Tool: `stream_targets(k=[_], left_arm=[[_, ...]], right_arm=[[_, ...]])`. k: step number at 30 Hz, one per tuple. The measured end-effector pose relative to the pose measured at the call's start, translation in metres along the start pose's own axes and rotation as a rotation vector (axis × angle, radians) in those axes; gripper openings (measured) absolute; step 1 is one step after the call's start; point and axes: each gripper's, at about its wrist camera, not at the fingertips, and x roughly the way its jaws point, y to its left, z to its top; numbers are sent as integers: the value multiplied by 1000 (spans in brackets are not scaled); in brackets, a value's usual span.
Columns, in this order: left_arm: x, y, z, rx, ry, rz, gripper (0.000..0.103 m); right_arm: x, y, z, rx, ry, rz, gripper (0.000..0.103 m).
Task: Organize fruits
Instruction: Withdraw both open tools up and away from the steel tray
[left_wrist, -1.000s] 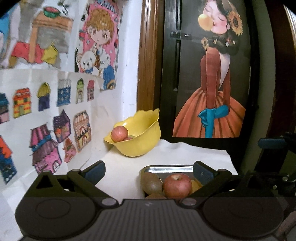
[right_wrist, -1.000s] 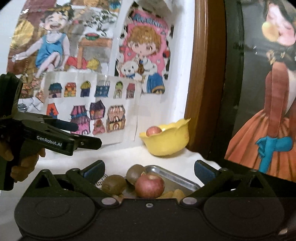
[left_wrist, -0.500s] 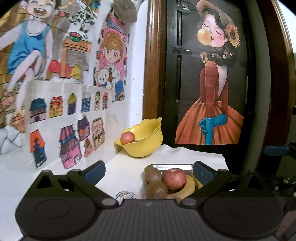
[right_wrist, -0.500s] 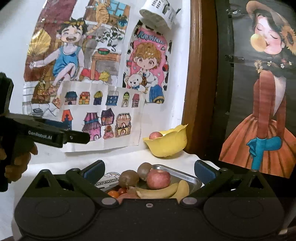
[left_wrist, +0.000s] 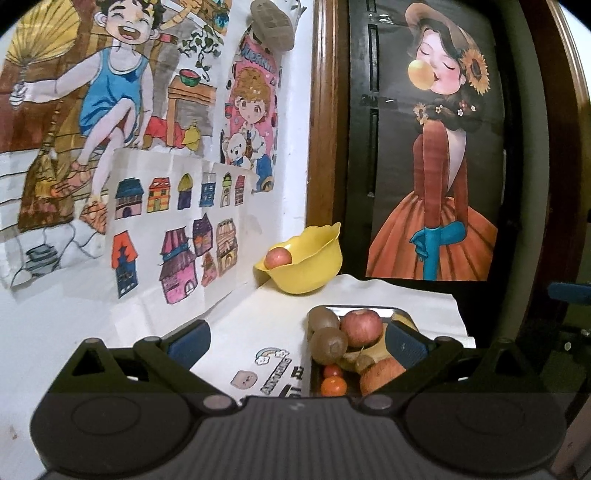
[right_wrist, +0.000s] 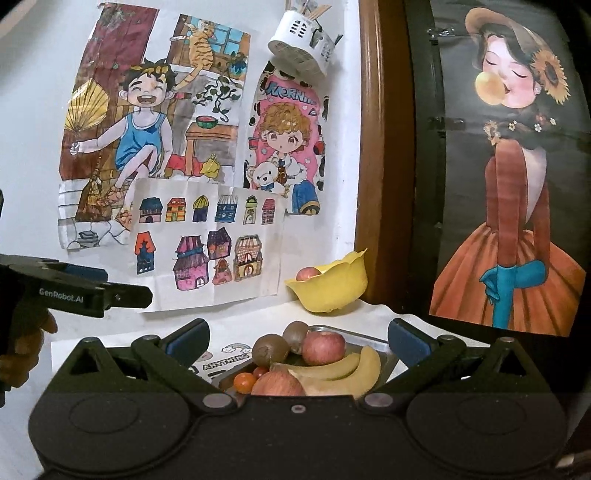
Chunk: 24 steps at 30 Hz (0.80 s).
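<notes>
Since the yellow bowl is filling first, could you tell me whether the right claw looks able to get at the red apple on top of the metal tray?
Probably yes. The right claw is open and empty, and the red apple sits uncovered on the pile in the metal tray, right ahead, with nothing between them.

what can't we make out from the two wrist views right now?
- Metal tray: near end cut off by the gripper body in both views.
- Front apple: lower part hidden by the same body, right wrist view.
- Yellow bowl: one apple shows at the rim; anything deeper is hidden by the wall.
- Left gripper: seen side-on in the right view, fingertip gap unclear there.
</notes>
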Motion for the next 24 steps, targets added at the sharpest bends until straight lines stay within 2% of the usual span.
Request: stream_targets(k=[8,15,24], left_arm=[[-14,0,-15,-11,16,25,103],[-16,8,-26,-37,40,55,103],[-15,20,-37,-71,56,102,103]], right_arm=[[-15,14,-11,-4,5,-5,102],[-19,27,-18,-66,2,-14,102],[-19,39,-24,-70,-9,-13,102]])
